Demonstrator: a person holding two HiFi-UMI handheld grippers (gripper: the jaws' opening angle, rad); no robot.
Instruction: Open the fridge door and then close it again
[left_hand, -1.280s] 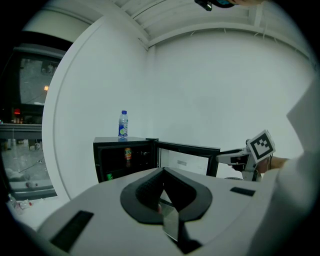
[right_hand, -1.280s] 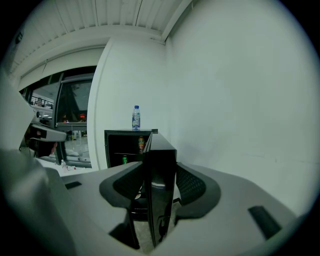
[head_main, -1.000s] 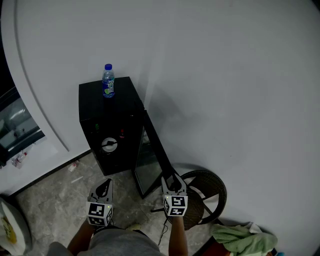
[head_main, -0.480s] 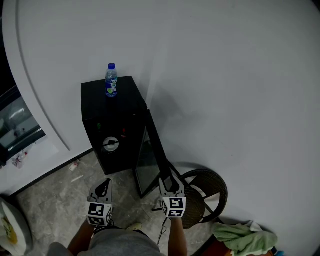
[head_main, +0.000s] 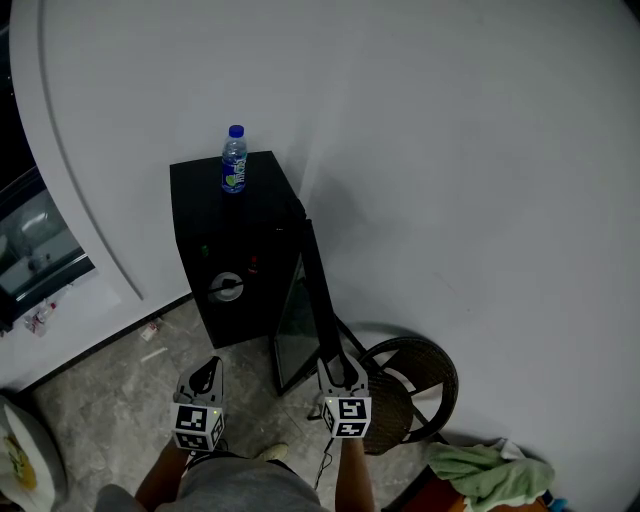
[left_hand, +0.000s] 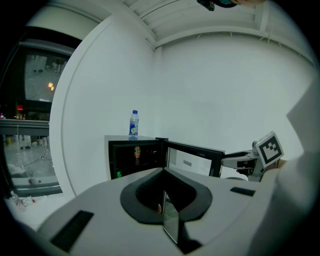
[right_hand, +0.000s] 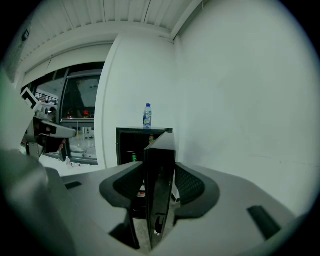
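Observation:
A small black fridge (head_main: 225, 255) stands against the white wall with a water bottle (head_main: 234, 158) on top. Its glass door (head_main: 305, 300) stands wide open, pointing toward me. My right gripper (head_main: 337, 368) is shut on the door's free edge; in the right gripper view the door edge (right_hand: 159, 180) runs between the jaws. My left gripper (head_main: 207, 376) hangs shut and empty in front of the fridge, left of the door. From the left gripper view I see the dark fridge interior (left_hand: 135, 157), the door (left_hand: 195, 156) and the right gripper (left_hand: 241, 159).
A round wicker stool (head_main: 418, 392) stands just right of the door's free edge. A green cloth (head_main: 488, 472) lies at the lower right. A low window (head_main: 35, 245) is in the left wall, and a white object (head_main: 22, 455) sits at the lower left.
The right gripper has carried the door's free edge a little leftward relative to the fridge. The fridge now sits slightly higher and further right in the head view. The left gripper stays shut.

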